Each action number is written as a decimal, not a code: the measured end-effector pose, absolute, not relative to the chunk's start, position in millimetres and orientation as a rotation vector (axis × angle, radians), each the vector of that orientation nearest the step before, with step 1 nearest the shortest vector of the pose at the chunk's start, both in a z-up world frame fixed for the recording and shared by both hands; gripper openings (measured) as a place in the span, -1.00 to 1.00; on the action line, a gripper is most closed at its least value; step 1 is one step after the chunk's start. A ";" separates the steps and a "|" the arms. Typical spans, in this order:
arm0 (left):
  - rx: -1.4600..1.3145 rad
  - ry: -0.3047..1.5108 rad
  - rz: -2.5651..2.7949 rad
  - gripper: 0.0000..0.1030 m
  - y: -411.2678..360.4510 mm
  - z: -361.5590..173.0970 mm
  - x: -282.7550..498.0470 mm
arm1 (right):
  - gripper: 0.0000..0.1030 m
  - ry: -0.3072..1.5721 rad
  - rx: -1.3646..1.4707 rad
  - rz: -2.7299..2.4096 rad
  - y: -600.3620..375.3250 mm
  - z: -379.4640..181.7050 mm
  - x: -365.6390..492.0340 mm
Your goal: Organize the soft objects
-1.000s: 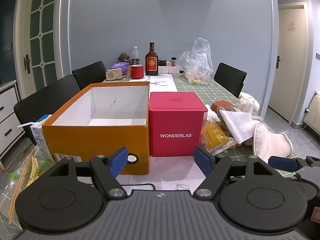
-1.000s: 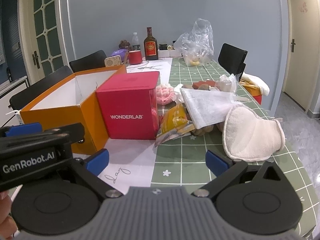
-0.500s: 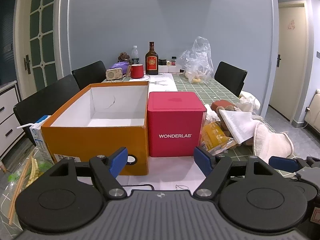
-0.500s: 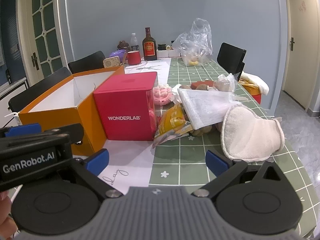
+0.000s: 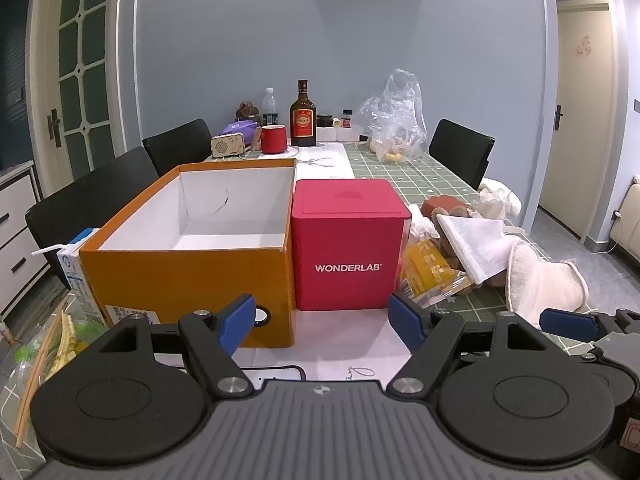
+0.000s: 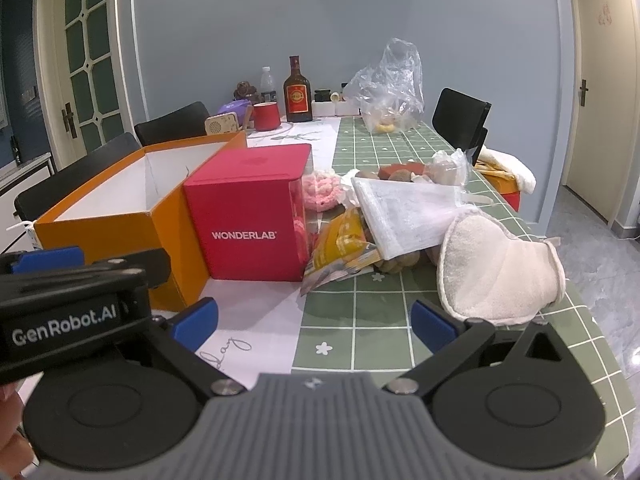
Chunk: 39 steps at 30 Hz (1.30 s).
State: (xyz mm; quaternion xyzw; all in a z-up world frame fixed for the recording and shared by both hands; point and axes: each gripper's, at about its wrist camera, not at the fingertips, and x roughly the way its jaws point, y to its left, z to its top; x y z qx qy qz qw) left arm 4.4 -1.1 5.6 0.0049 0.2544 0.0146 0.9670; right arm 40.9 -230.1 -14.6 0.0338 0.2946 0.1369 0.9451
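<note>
An open, empty orange box [image 5: 192,268] [image 6: 116,216] stands beside a red WONDERLAB box [image 5: 348,248] [image 6: 252,220]. Right of them lies a pile of soft things: a cream mitt [image 6: 500,272] [image 5: 540,284], a white mesh bag [image 6: 408,212] [image 5: 472,240], a pink knitted piece [image 6: 320,192] and a yellow packet [image 6: 344,244] [image 5: 428,268]. My left gripper [image 5: 322,320] is open and empty in front of the boxes. My right gripper [image 6: 314,322] is open and empty, short of the pile.
A milk carton [image 5: 76,276] stands left of the orange box. At the far end stand a brown bottle [image 5: 303,120], a red mug [image 5: 273,139], a small radio [image 5: 228,146] and a clear plastic bag [image 5: 394,120]. Black chairs [image 5: 464,152] line both sides of the table.
Both grippers have drawn back and risen very slightly; the boxes and pile look a little lower and farther. Nothing on the table has moved.
</note>
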 end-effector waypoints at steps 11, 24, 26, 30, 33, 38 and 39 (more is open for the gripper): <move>0.011 0.520 0.039 0.73 -1.4 3.8 -3.5 | 0.95 0.592 0.050 0.280 -228.0 -13.3 30.0; -0.021 0.524 0.028 0.75 -5.8 7.8 -16.5 | 0.95 0.566 0.061 0.277 -236.9 -6.9 10.4; -0.026 0.525 0.025 0.75 -8.7 8.2 -18.3 | 0.95 0.562 0.079 0.287 -242.5 -7.0 8.4; -0.044 0.493 -0.035 0.75 -13.8 17.2 -20.4 | 0.95 0.560 0.122 0.268 -261.4 -7.7 8.4; -0.056 0.482 -0.042 0.76 -17.2 26.5 -18.4 | 0.95 0.566 0.141 0.226 -280.5 -11.2 11.6; -0.017 0.479 -0.055 0.76 -27.0 36.3 -7.3 | 0.95 0.591 0.186 0.143 -317.0 -22.9 25.6; -0.011 0.482 -0.059 0.76 -29.8 36.6 -4.3 | 0.95 0.606 0.206 0.129 -324.2 -26.8 31.1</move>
